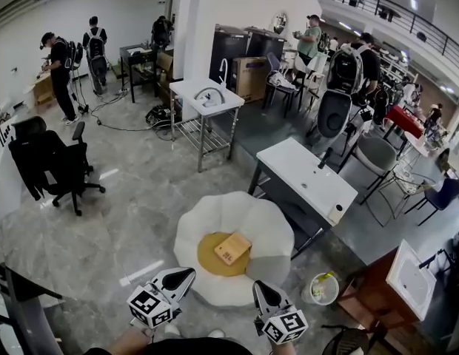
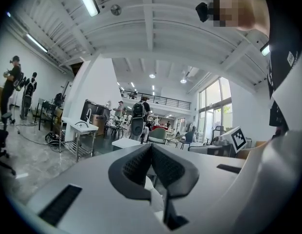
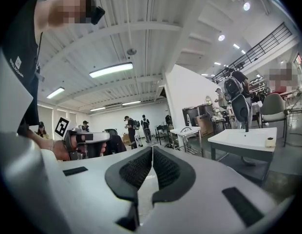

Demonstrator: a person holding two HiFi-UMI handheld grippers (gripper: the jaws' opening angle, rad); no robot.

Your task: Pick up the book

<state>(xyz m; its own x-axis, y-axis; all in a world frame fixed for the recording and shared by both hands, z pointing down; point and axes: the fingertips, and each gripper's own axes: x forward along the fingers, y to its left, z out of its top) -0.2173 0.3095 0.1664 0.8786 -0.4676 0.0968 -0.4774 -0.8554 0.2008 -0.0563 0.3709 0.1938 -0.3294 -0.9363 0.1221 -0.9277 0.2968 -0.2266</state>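
**Book lies untouched on the pouffe, both hand-held grippers shut and empty**

In the head view the book [image 1: 232, 248], tan and closed, lies flat on the mustard disc [image 1: 209, 259] at the middle of a white scalloped pouffe [image 1: 270, 231]. It sits toward the disc's 2 o'clock edge, turned at a slant. Nothing touches it.

The left hand-held gripper [image 1: 185, 274] hangs over the pouffe's rim at about 7 o'clock from the book, near it but apart. Its dark ribbed pads [image 2: 135, 167] are pressed together with nothing between them. The right hand-held gripper [image 1: 260, 288] sits at about 5 o'clock from the book, over the pouffe's near rim. Its jaws are likewise closed tip to tip, holding nothing. Both point almost level, out across the room.

On the grey floor [image 1: 133, 213] around the pouffe, a white basin surface [image 1: 292, 167] stands at 1 o'clock and a small white bucket [image 1: 323, 290] at 4 o'clock. A black office chair [image 1: 55, 161] stands well off at 10 o'clock. Several people stand at the far side of the hall.
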